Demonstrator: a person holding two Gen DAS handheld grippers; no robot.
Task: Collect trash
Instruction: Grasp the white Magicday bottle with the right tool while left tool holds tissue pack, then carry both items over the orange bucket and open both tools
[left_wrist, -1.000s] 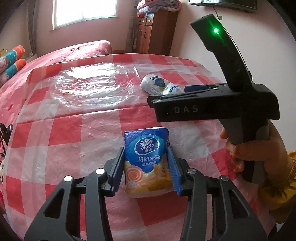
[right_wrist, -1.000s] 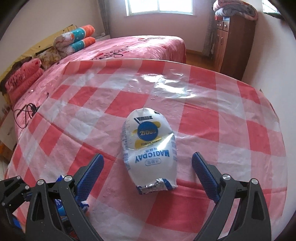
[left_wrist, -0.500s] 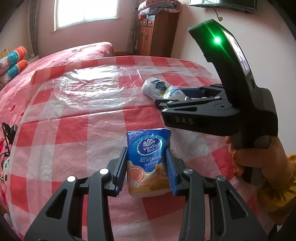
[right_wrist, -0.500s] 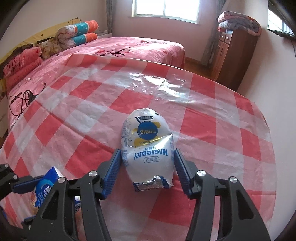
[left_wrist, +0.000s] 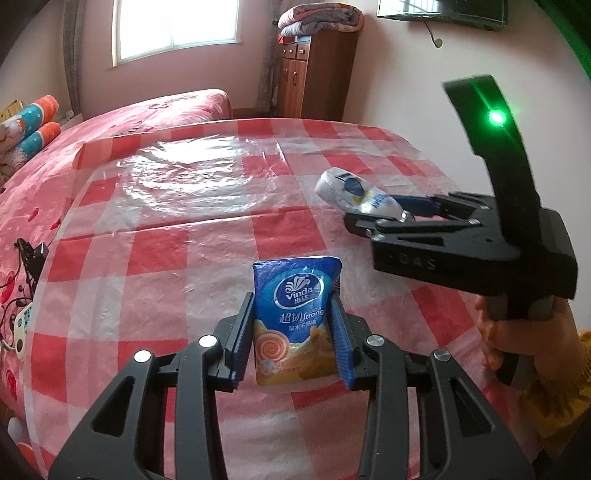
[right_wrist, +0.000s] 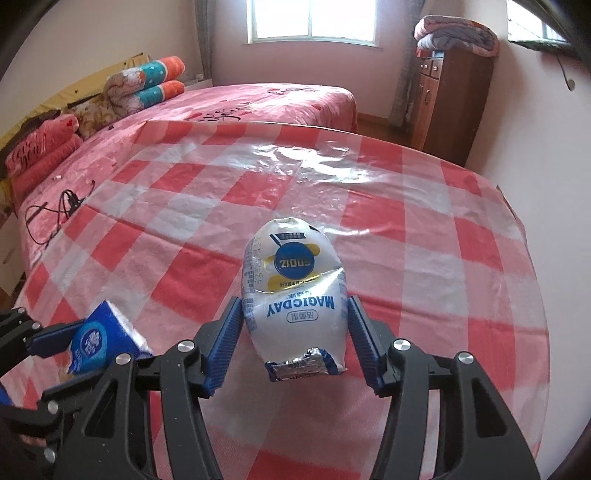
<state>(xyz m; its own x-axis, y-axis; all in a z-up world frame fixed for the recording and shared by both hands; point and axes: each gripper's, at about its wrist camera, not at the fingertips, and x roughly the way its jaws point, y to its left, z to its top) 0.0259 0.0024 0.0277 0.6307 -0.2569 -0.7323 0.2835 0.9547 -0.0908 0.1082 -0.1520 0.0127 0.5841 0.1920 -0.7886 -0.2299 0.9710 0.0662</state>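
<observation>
On a tabletop (right_wrist: 461, 206) under a red-and-white checked plastic cloth, the right gripper (right_wrist: 295, 332) has just closed its jaws from wide open onto a crumpled white plastic snack bag (right_wrist: 295, 295) near the right edge. The left gripper (left_wrist: 293, 332), slightly narrower than a second ago, clamps a blue tissue packet (left_wrist: 295, 314) near the front edge. Both pieces look ready to lift.

Two close wrist views angled down, sharing the checked table (left_wrist: 207, 236).
</observation>
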